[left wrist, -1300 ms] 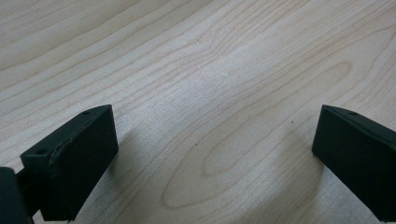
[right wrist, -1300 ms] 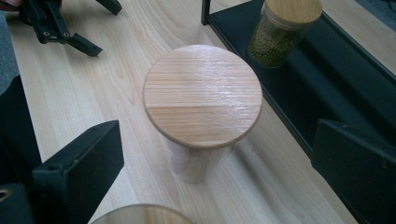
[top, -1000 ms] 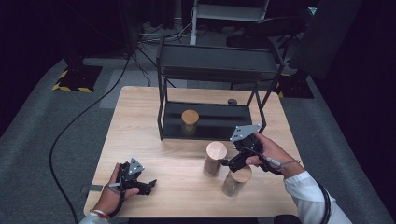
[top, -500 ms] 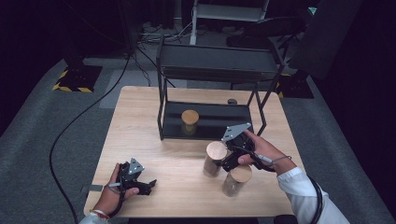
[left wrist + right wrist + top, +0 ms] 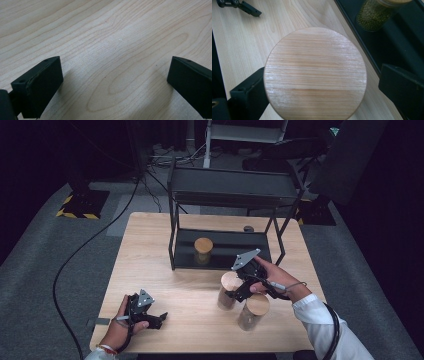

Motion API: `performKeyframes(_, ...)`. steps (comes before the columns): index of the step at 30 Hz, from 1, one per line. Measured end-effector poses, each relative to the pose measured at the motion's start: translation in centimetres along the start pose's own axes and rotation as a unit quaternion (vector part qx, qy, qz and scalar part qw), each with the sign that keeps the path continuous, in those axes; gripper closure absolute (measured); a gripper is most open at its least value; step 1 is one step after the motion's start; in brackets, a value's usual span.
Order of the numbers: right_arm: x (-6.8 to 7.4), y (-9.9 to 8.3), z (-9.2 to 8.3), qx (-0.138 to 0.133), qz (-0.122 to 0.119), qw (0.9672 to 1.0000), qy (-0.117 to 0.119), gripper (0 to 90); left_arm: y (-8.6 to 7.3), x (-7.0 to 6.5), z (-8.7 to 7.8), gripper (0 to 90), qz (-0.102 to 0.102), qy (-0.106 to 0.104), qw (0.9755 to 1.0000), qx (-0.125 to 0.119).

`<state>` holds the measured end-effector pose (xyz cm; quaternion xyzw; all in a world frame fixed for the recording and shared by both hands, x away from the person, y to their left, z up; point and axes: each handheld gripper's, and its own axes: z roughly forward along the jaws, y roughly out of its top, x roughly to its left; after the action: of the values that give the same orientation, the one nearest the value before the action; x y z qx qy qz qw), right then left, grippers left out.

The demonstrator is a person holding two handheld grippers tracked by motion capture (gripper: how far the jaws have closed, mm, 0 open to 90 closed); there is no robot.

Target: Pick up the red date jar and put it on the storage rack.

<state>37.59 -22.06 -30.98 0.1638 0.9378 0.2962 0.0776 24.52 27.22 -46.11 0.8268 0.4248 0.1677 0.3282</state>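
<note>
A glass jar with a round wooden lid (image 5: 315, 72) stands on the table in front of the rack, seen in the high view as the jar (image 5: 226, 301). My right gripper (image 5: 235, 289) comes down over it from the right. Its jaws straddle the lid. The right jaw stands clear of the rim; the left one sits close against it, half under the lid. A second lidded jar (image 5: 254, 311) stands just in front of my right hand. My left gripper (image 5: 155, 319) rests open on bare wood at the front left, with nothing between its fingers (image 5: 37, 85).
A black two-tier rack (image 5: 225, 195) stands at the back of the wooden table (image 5: 165, 250). A jar of green beans (image 5: 203, 249) sits on its lower tier, close beyond the lid in the right gripper view (image 5: 374, 15). A small dark object (image 5: 248, 228) lies behind the rack.
My right hand has slid left, bringing its jaws around the lid of the nearer jar. The left hand and both other jars have stayed put.
</note>
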Motion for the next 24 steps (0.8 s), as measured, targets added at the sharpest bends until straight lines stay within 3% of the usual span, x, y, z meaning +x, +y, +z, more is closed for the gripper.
performKeyframes(4,0.0,0.5,0.4,0.012,-0.011,0.9999,0.001,4.7,0.0,0.0,0.0,0.0,0.000,0.000,1.0000,0.000)
performKeyframes(11,-0.9,1.4,0.8,0.028,-0.020,0.9990,0.027,9.3,0.0,0.0,0.0,0.0,0.000,0.000,1.0000,0.000)
performKeyframes(16,-1.3,2.2,1.3,0.048,-0.014,0.9980,0.040,14.4,0.0,0.0,0.0,0.0,0.000,0.000,1.0000,0.000)
performKeyframes(24,-0.7,2.7,1.1,0.054,-0.031,0.9974,0.036,23.0,0.0,0.0,0.0,0.0,0.000,0.000,1.0000,0.000)
